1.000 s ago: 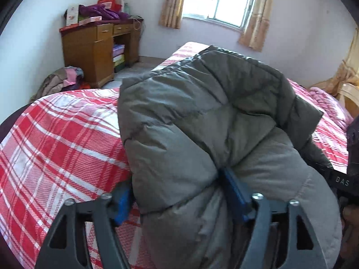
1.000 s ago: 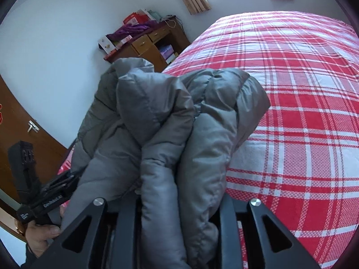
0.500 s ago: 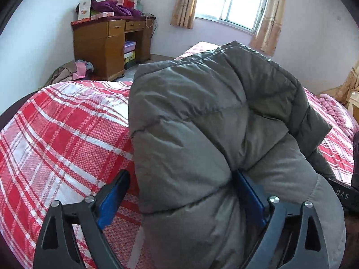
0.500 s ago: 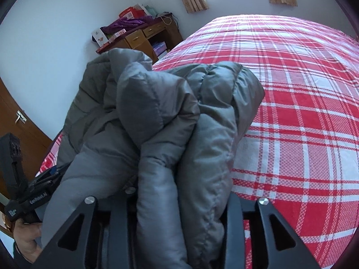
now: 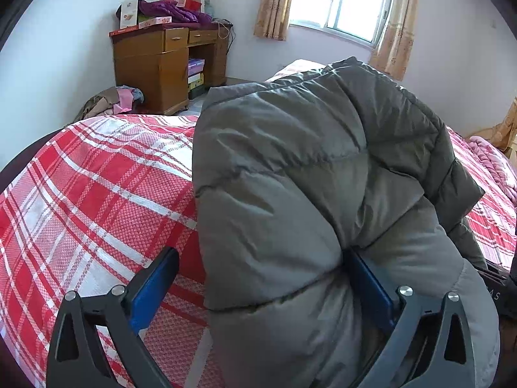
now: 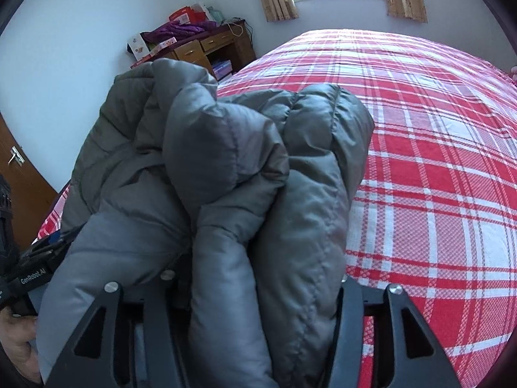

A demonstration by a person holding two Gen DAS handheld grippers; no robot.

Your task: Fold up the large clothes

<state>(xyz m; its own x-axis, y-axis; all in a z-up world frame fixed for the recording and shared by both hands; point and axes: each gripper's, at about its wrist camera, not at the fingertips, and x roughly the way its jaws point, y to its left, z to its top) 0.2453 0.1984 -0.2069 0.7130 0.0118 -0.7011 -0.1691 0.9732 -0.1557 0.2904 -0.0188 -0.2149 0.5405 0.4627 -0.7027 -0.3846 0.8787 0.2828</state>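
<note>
Up close in the left wrist view, the grey puffer jacket (image 5: 307, 194) fills most of the frame, bunched into a thick bundle above the red plaid bedspread (image 5: 97, 194). The left gripper (image 5: 261, 278) stands spread wide: its left blue pad (image 5: 155, 287) hangs free over the bedspread, clear of the cloth, while the right pad (image 5: 371, 284) is buried in a fold of the jacket — nothing is pinched between the two. Behind, a wooden desk (image 5: 161, 64) stands against the wall with a purple garment (image 5: 174, 9) and boxes piled on top, a heap of clothes (image 5: 110, 103) lies on the floor beside it, and a curtained window (image 5: 339, 0) is bright. A pink blanket (image 5: 491, 158) lies at the far right of the bed.

Next, the right wrist view: the right gripper (image 6: 255, 294) is clamped on a thick roll of the jacket (image 6: 226, 177), the padding bulging up between its black fingers (image 6: 349, 304). The bundle sits at the near left edge of the bed (the plaid cover (image 6: 436, 161) stretches away to the right). At far left the other gripper's body (image 6: 29, 274) shows — labelled, and half hidden by the jacket.
</note>
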